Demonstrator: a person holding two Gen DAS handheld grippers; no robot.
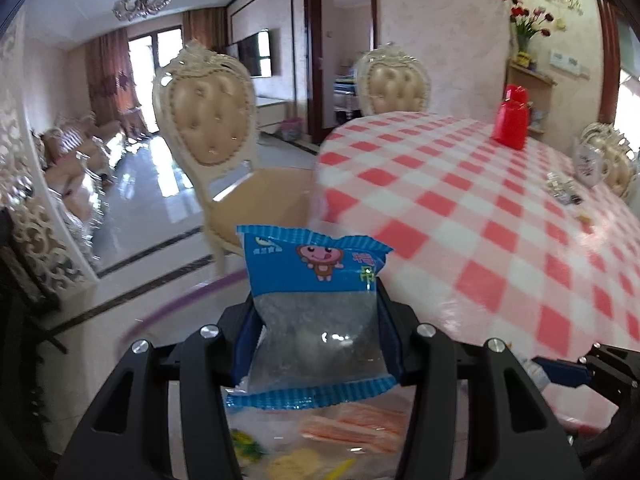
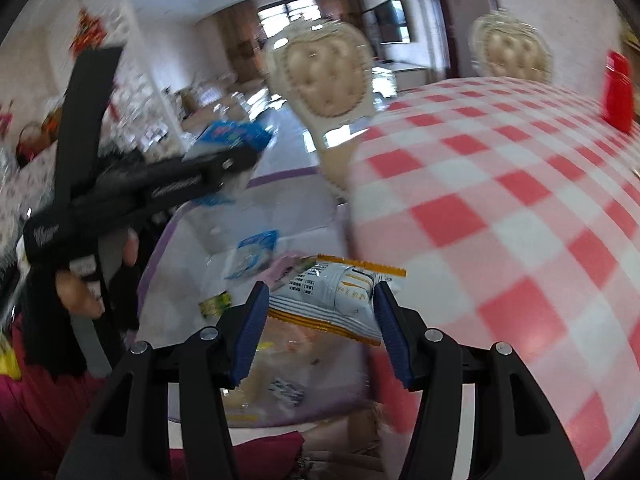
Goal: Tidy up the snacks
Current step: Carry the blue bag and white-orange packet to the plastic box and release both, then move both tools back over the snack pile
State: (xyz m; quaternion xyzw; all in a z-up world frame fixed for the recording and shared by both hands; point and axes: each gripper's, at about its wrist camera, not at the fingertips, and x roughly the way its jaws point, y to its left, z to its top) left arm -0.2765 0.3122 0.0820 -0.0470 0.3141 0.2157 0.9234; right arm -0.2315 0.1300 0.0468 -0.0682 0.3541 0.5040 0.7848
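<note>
Left wrist view: left gripper (image 1: 316, 320), fingers clamped on a blue snack packet (image 1: 316, 312) with cartoon monkey print, held upright in the air beside the red-checked tabletop (image 1: 480, 208). More snacks lie below.

Right wrist view: right gripper (image 2: 318, 316), fingers grasping a white-and-orange snack packet (image 2: 340, 296) at the tabletop's edge, above a clear purple-rimmed bin (image 2: 192, 208) holding loose snacks.

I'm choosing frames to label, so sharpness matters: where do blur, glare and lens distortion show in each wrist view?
Left wrist view: the blue snack packet between the fingers is sharp, with glare on its clear window; the checked tablecloth is smeared and bowed by the fisheye.
Right wrist view: the left gripper is motion-blurred, the white-and-orange snack packet is fairly sharp, and the window is blown out.
</note>
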